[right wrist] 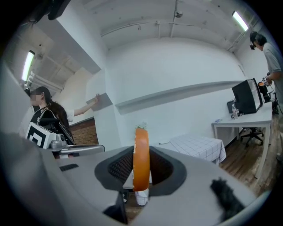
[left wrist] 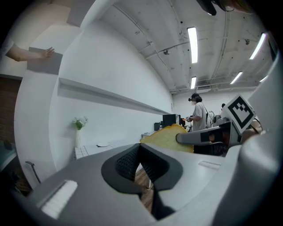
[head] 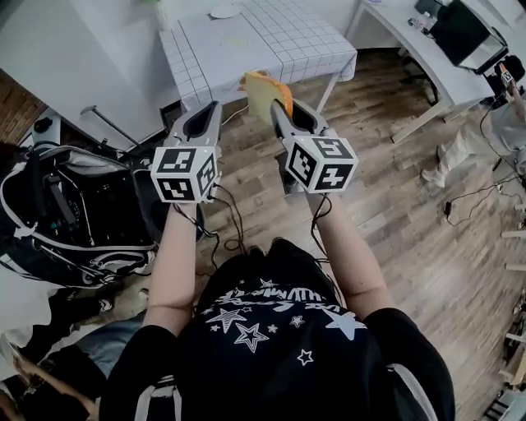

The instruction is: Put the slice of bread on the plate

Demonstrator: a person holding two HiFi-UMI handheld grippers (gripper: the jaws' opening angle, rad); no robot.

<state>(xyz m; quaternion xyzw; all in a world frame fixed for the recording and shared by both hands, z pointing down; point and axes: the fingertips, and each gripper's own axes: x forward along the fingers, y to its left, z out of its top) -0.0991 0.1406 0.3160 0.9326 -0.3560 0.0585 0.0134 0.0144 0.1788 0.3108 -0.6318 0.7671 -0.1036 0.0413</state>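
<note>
My right gripper [head: 278, 107] is shut on a slice of bread [head: 261, 92], yellow with an orange crust, and holds it upright on edge. In the right gripper view the bread [right wrist: 141, 161] stands edge-on between the pads. A white plate [head: 223, 10] lies at the far end of the table [head: 271, 49] with the checked white cloth, ahead of both grippers. The plate [right wrist: 164, 142] shows small beyond the bread. My left gripper [head: 214, 107] hangs beside the right one, shut with nothing in it. From the left gripper view the bread [left wrist: 170, 137] shows to the right.
A vase of flowers [left wrist: 78, 131] stands on the table near the plate. A black backpack [head: 74, 210] lies on the wooden floor at the left, with cables [head: 230, 230] below the grippers. White desks with a monitor [head: 460, 33] stand at the right. A person [left wrist: 199, 112] stands in the background.
</note>
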